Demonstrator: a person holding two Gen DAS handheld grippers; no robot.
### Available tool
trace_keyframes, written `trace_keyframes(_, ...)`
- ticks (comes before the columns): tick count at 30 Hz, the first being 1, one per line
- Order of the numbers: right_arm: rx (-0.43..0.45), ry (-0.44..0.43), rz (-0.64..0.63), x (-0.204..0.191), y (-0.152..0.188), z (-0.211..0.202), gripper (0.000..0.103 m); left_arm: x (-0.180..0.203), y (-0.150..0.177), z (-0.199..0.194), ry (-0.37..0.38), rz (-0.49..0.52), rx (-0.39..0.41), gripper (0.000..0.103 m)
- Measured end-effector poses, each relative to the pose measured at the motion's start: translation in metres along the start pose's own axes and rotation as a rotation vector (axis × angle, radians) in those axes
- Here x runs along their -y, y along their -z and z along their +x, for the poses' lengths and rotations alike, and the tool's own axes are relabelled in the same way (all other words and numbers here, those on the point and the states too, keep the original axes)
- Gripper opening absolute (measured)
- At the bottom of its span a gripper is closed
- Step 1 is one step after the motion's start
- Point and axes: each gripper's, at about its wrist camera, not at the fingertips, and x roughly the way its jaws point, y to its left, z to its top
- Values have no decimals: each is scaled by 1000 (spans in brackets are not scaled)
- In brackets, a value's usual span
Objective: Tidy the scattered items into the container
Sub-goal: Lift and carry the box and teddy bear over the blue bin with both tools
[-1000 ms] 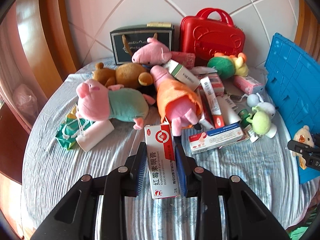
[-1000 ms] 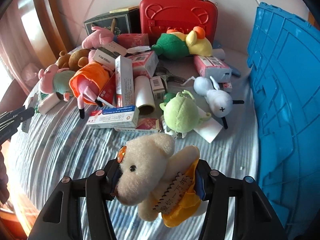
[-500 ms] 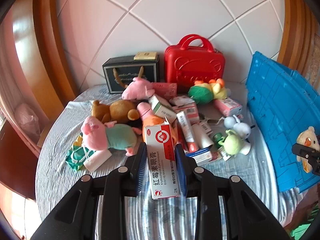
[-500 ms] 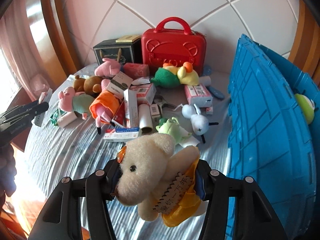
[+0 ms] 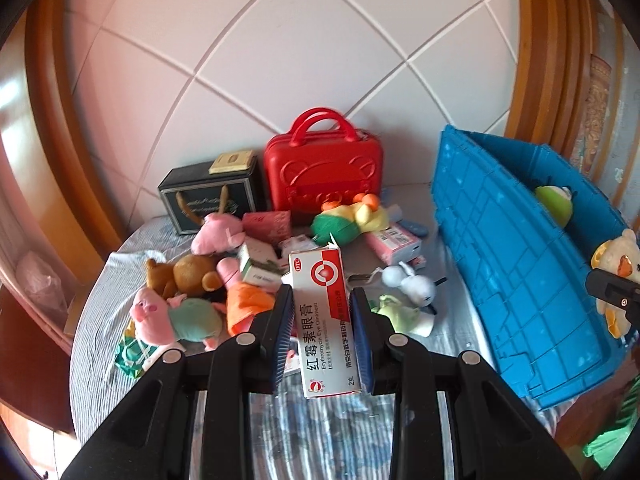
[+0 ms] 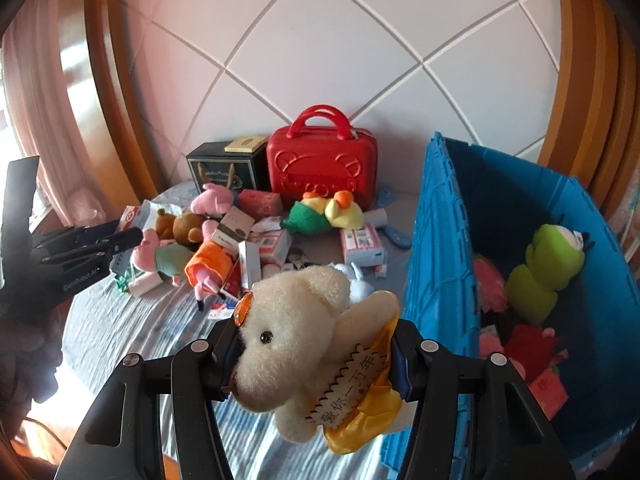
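A white and red ointment box (image 5: 325, 320) is clamped upright between the blue pads of the left tool (image 5: 322, 330), held clear of the striped bed cover (image 5: 96, 320) below. A cream plush bear (image 6: 304, 344) with a yellow cloth and a paper tag is gripped by the right tool (image 6: 316, 354), its pads pressed into the soft body. Ahead of both tools the scattered pile is seen: a pink pig plush (image 5: 172, 318), a brown bear (image 5: 180, 276), a green and yellow duck plush (image 5: 348, 220) and a white bunny toy (image 5: 408, 284). Behind these a red case (image 5: 324, 172) and a black box (image 5: 208, 196) are stood against the tiled wall. To the right of the right tool the blue container (image 6: 440, 264) is found (already holding a green frog plush (image 6: 548, 264)).
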Motion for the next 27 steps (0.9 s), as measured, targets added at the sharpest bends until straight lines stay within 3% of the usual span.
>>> trace_keyframes(13, 77, 40, 67, 85, -5, -71, 57, 140, -44, -20, 181, 143, 48, 28)
trace_keyframes(27, 103, 160, 225, 210, 30, -112, 56, 279, -68, -20, 341, 299, 29, 28)
